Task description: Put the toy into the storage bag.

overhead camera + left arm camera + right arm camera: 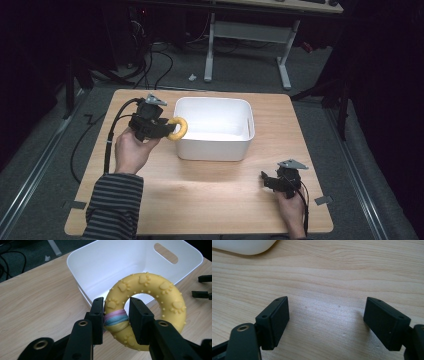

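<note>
A yellow rubber ring (177,128) with raised paw prints and a pink and blue band hangs at the left rim of a white bin (247,131). My left gripper (167,129) is shut on the ring (150,295), its jaws clamped on the banded part, midpoint (116,321), just outside the bin's near corner (82,280). My right gripper (264,179) rests low over the wooden table near its front right, jaws wide apart with bare wood between them (325,320). The bin looks empty inside.
The wooden table (210,195) ends at the near edge just behind both hands. A corner of the bin (244,247) shows at the upper left of the right gripper view. Beyond the table are a grey floor, cables and a white desk frame (245,35).
</note>
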{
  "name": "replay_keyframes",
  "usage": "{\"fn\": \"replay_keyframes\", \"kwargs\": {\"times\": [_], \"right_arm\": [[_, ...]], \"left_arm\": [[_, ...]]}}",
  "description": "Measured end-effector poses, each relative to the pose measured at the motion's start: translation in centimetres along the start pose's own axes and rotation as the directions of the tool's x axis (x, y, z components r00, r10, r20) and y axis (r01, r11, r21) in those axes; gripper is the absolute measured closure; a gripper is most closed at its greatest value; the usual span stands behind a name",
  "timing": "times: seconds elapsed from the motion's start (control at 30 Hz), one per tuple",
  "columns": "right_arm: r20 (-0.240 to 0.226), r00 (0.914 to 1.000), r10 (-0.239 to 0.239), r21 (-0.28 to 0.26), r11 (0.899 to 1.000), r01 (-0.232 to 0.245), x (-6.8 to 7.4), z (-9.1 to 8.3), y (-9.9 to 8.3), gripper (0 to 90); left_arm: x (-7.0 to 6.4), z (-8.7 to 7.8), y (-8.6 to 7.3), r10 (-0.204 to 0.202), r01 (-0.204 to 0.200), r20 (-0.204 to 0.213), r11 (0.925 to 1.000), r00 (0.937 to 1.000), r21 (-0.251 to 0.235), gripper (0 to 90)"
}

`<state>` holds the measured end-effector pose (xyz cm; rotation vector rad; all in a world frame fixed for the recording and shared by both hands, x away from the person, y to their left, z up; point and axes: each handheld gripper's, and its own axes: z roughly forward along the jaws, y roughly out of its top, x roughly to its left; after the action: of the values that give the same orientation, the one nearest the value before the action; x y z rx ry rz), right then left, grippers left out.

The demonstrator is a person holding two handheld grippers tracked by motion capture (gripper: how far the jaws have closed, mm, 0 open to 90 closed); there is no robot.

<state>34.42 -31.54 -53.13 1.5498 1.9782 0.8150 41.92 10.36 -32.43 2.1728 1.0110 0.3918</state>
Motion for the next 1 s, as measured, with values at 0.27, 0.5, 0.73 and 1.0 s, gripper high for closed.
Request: {"fn": "replay_keyframes", "kwargs": {"times": [0.27,0.5,0.73,1.0], "right_arm": [[0.000,1.0000,0.002,0.000,1.000,-0.002,0.0,0.0,0.0,20.9],[0.000,1.0000,0.000,0.000,1.000,0.000,0.0,0.0,0.0,20.9],[0.000,1.0000,0.000,0.002,1.000,0.000,0.0,0.0,0.0,20.9],[0.000,1.0000,0.000,0.001,1.000,0.000,0.0,0.0,0.0,20.9]], "left_arm": [[-0.3,0.9,1.1,0.015,-0.015,0.010,0.9999,0.9998,0.005,65.8],[-0.6,1.7,1.8,0.025,-0.025,0.015,0.9997,0.9996,0.007,65.8],[-1.0,2.4,2.5,0.041,-0.041,0.015,0.9991,0.9990,0.013,65.8],[-1.5,3.4,3.3,0.057,-0.057,0.021,0.9982,0.9982,0.020,65.8]]}}
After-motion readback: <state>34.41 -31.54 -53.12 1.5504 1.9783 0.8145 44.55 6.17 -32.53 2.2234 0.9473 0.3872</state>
